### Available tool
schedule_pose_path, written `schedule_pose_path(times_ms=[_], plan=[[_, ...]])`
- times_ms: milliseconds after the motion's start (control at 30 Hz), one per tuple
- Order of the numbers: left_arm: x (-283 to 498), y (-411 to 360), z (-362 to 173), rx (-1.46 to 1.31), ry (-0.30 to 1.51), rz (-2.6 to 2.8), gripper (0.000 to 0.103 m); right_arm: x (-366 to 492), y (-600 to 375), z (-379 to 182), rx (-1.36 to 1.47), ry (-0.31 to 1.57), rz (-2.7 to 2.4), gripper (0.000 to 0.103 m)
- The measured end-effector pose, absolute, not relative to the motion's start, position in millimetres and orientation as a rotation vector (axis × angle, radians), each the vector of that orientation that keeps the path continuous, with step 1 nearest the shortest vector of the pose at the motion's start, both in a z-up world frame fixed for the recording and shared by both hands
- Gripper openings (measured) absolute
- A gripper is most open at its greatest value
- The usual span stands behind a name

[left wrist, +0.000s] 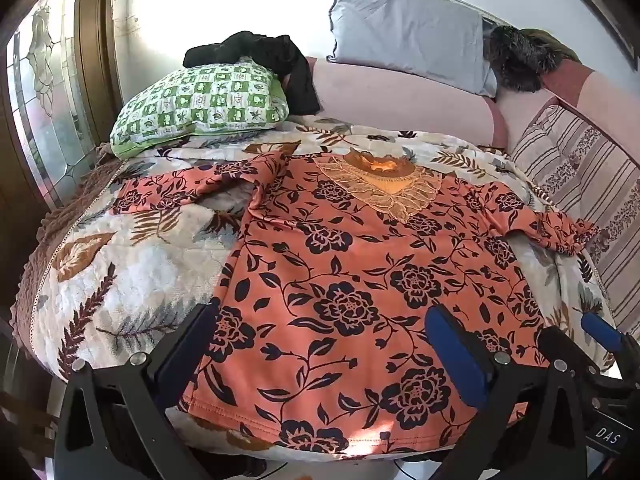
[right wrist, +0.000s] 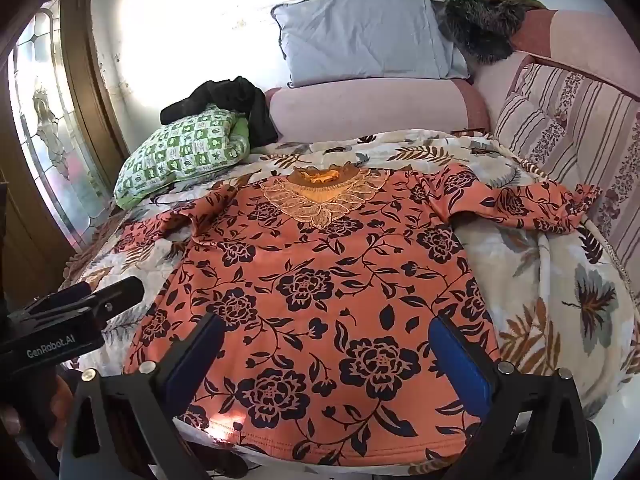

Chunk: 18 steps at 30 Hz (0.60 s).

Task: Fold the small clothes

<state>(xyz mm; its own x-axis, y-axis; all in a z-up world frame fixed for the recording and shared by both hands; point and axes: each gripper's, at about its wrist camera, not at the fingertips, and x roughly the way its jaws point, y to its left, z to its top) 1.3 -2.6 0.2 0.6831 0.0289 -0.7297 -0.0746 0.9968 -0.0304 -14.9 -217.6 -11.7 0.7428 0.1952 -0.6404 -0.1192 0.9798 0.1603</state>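
An orange floral top [left wrist: 360,280] lies spread flat on a leaf-print bedspread [left wrist: 120,280]. Left gripper [left wrist: 324,344] and right gripper [right wrist: 324,352] hover above its hem, jaws wide apart, holding nothing.

A leaf-print quilt [left wrist: 132,264] covers the bed, with a green checked pillow [left wrist: 200,104] at its far left corner and a black garment [left wrist: 256,52] draped over that pillow's top. Behind them a grey-blue pillow [right wrist: 360,36] leans against the wall above a pink bolster [right wrist: 372,108], beside a dark furry item [right wrist: 484,24]. A striped cushion [right wrist: 576,120] lines the right side, and a leaded-glass door [left wrist: 44,92] stands at left.
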Motion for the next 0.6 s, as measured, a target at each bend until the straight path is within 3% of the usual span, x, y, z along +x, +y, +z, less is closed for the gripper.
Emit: schedule_pose_path(times_ms=[600], plan=[[0,1,-7,-0.059,0.813,0.088,0.103,-19,-220,-11,0.116,0.675,0.149,0.103]])
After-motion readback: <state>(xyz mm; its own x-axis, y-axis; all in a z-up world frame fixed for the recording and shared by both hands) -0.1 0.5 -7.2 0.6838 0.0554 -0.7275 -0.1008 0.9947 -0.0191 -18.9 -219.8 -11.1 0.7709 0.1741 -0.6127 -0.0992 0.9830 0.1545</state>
